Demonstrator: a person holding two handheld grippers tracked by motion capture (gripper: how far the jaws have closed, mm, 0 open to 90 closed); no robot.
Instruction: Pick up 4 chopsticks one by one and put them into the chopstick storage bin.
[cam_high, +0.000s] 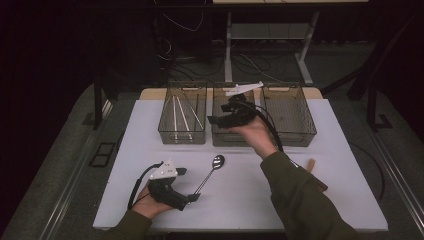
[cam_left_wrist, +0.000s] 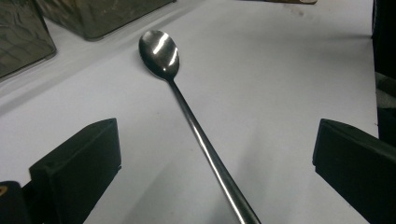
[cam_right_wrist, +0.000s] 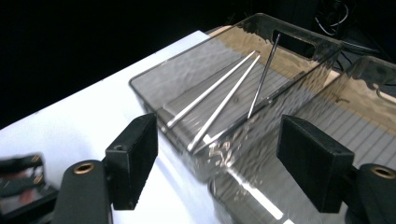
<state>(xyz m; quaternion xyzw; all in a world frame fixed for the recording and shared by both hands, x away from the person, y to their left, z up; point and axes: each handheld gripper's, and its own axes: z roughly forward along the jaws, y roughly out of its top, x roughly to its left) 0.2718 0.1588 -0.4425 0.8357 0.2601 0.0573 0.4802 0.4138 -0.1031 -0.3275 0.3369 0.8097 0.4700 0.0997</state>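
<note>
Black jaws of the left gripper (cam_left_wrist: 219, 168) are seen nearest the lens, set well apart, with the handle of a spoon (cam_left_wrist: 196, 126) lying between them and touched by neither. Item: spoon, long-handled, polished metal, flat on the white table (cam_high: 300, 200), bowl pointed toward the bins. In the high view the left gripper (cam_high: 192, 185) is held low at the handle end of the spoon (cam_high: 210, 175).

Item: right gripper (cam_high: 215, 120), raised over the front of the middle bin (cam_high: 222, 140), jaws apart, nothing between them. Its own view looks across to the left bin (cam_right_wrist: 154, 74), in which three thin metal rods (cam_right_wrist: 224, 100) are stored, one leaning on the far wall.

Item: right bin (cam_high: 300, 127), wire-floored; contents cannot be made out.

Risks noted: the handle is thin, round and slick, so a grip closed off-centre is judged likely to let it roll or skid out. A grip taken at the very end may let the heavier bowl sag and swing. The bin wall may be struck by the bowl if the spoon is carried low.
</note>
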